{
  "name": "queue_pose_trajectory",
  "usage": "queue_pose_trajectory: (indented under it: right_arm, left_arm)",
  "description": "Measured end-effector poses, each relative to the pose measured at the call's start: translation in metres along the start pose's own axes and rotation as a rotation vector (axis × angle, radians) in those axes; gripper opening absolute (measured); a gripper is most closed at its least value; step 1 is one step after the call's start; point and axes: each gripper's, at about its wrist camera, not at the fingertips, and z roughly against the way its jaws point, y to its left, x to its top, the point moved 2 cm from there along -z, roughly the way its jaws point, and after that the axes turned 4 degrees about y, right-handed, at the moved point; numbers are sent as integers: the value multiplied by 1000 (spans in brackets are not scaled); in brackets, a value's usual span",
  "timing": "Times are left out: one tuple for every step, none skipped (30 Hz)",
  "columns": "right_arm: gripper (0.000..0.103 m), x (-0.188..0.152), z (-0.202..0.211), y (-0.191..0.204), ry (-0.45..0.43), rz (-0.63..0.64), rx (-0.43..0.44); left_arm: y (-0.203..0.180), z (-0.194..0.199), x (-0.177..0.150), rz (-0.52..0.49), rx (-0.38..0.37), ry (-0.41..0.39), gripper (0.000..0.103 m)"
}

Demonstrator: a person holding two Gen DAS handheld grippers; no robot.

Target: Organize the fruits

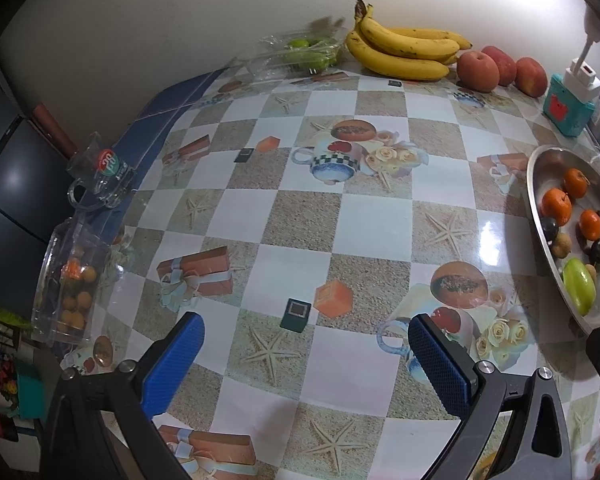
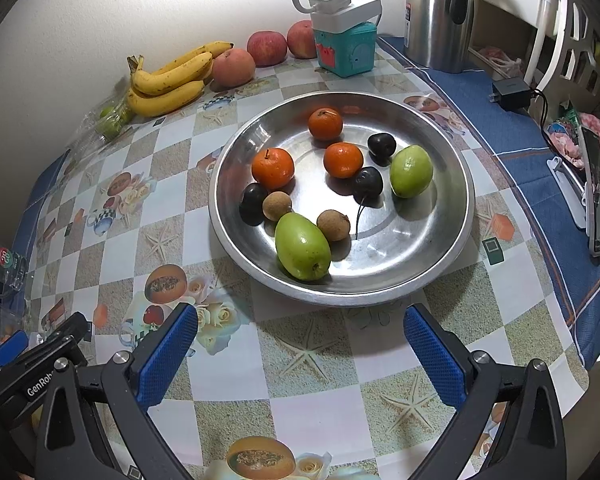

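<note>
Right wrist view shows the whole tray [image 2: 458, 216] on the surface [image 2: 308, 364], holding oranges [image 2: 273, 168], green fruits [image 2: 302, 246] and dark plums [image 2: 368, 181]. Left wrist view alone shows a clear box [image 1: 66, 280] of small fruit. Both grippers [image 1: 306, 344] [image 2: 300, 338] have fingers apart, empty.

A round steel dish [image 2: 440, 264] of small mixed fruit [image 2: 300, 246] sits just ahead of the right gripper [image 2: 300, 354], with yellow bananas [image 2: 168, 80] and red apples [image 2: 266, 48] far beyond it.
</note>
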Motion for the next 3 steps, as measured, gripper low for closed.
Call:
queue_pose_trajectory:
  right_arm:
    - [102,0,0,0,0,0,0]
    - [102,0,0,0,0,0,0]
    - [102,0,0,0,1,1,0]
  left_arm:
    - [1,0,0,2,1,0,103]
    - [1,0,0,4,1,1,103]
    - [2,-1,0,5,1,1,103]
